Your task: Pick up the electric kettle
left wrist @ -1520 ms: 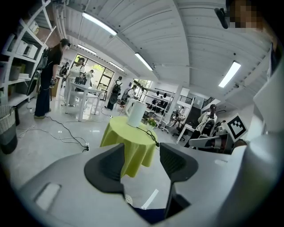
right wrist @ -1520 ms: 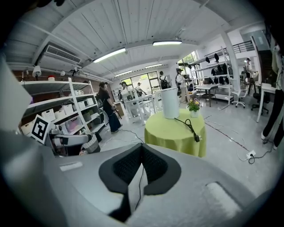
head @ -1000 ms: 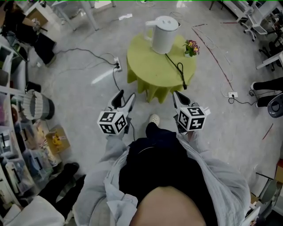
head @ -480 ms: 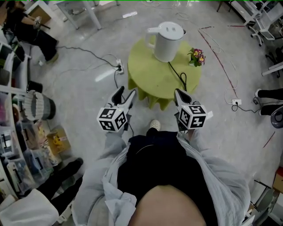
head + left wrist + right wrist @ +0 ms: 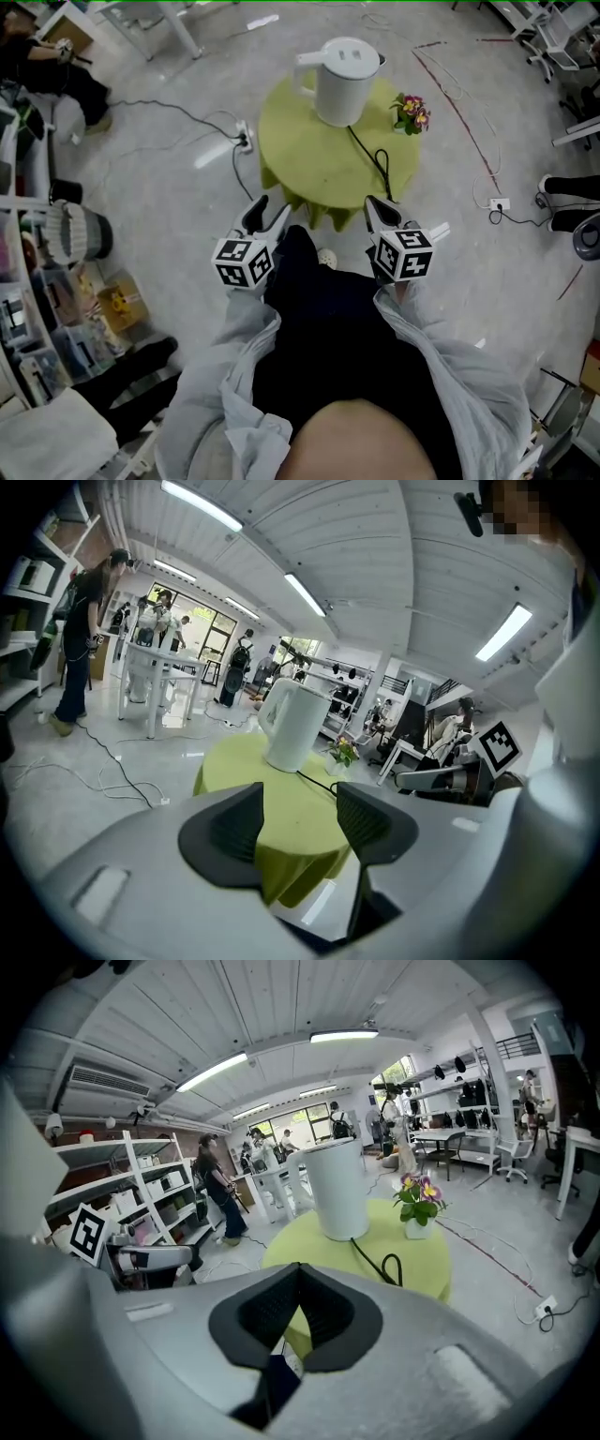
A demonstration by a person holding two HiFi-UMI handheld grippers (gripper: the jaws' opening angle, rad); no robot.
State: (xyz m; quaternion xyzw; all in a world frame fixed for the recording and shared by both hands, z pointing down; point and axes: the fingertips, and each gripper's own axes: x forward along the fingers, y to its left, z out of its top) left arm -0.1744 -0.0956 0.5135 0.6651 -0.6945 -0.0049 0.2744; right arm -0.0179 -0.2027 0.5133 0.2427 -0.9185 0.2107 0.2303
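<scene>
A white electric kettle (image 5: 342, 80) stands upright at the far side of a small round table with a lime-green cloth (image 5: 314, 164). Its black cord (image 5: 378, 159) trails over the cloth toward me. Both grippers hover just short of the table's near edge, well apart from the kettle. My left gripper (image 5: 267, 210) is open and empty; in the left gripper view the kettle (image 5: 292, 726) shows beyond the gap of the left gripper (image 5: 300, 806). My right gripper (image 5: 378, 206) has its tips together with nothing between them; the kettle (image 5: 337, 1190) rises above the right gripper (image 5: 298, 1274).
A small pot of flowers (image 5: 410, 111) stands on the table to the right of the kettle. A power strip (image 5: 246, 139) and cables lie on the floor at the left, a wall plug (image 5: 492, 202) at the right. Shelves and boxes (image 5: 56, 309) line the left side.
Both grippers have come closer to the table's near edge and slightly lower. A leg has stepped forward between them. The kettle has not moved on the table.
</scene>
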